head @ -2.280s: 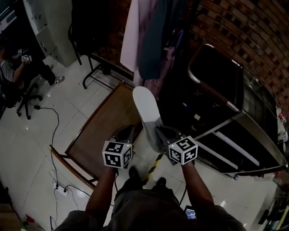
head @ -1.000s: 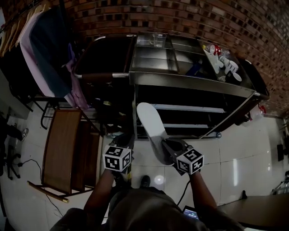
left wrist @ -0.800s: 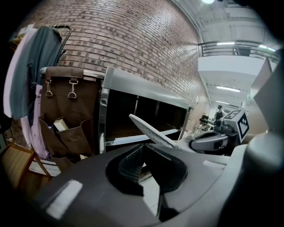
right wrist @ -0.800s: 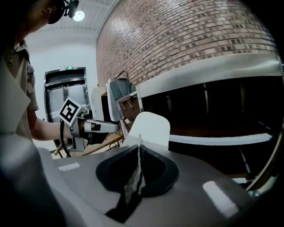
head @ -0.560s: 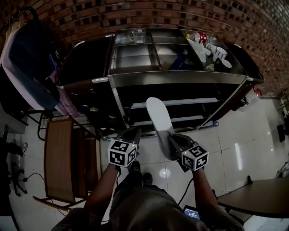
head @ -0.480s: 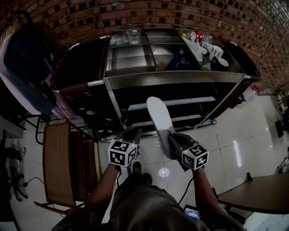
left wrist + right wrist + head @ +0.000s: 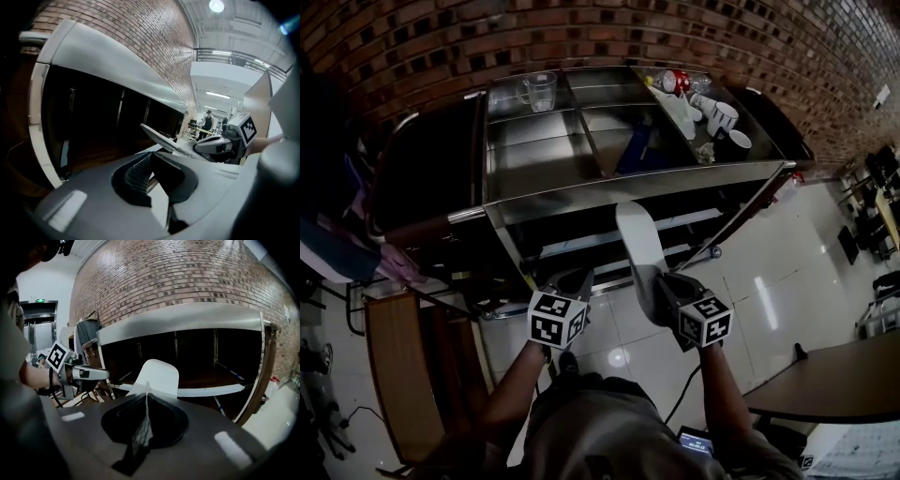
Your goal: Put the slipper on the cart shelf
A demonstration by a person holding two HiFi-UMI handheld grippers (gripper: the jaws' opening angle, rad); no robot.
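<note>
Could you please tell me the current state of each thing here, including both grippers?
slipper, held in the air, not yet shelved.
right gripper, shut on the slipper's near end.
left gripper, open, nothing between its jaws.
cart shelf, bare where it shows.
glass jug, upright on the cart top.
mugs, upright on the cart top.

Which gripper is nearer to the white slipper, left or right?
Right. The right gripper is shut on the slipper at its near end; the left gripper is beside it on the left, not touching it, jaws empty.
</note>
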